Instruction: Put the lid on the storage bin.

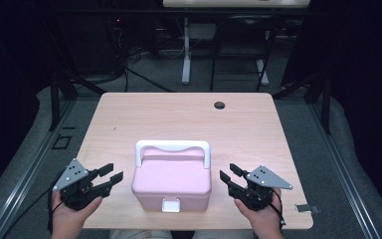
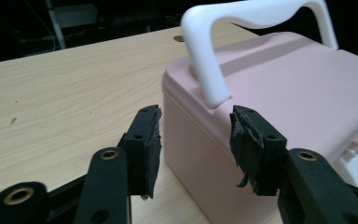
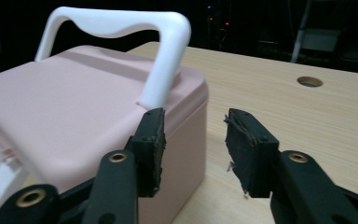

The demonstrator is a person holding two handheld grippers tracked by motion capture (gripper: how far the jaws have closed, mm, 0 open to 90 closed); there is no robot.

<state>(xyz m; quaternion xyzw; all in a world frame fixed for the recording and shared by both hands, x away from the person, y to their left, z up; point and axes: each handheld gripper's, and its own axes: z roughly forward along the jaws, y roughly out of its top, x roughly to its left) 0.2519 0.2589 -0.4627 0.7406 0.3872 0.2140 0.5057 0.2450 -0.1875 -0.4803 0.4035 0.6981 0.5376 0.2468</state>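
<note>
High view: closed pink box (image 1: 171, 181), white handle (image 1: 173, 147) upright, between left gripper (image 1: 110, 178) and right gripper (image 1: 229, 177), jaws apart, empty.

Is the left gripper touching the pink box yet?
Apart. The high view shows bare table between the left gripper and the pink box; its jaws stand open, with nothing between them.

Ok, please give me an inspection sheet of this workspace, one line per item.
Surface: wooden table, with a round hole near its far edge.
Job's things: pink box, lid closed, white handle upright, white latch facing the person.
Clutter: nothing seen.
Grippers: left tongs and right tongs open, flanking the box, apart from it.
Cables: some on the floor behind.
Surroundings: dark; desk legs beyond.
</note>
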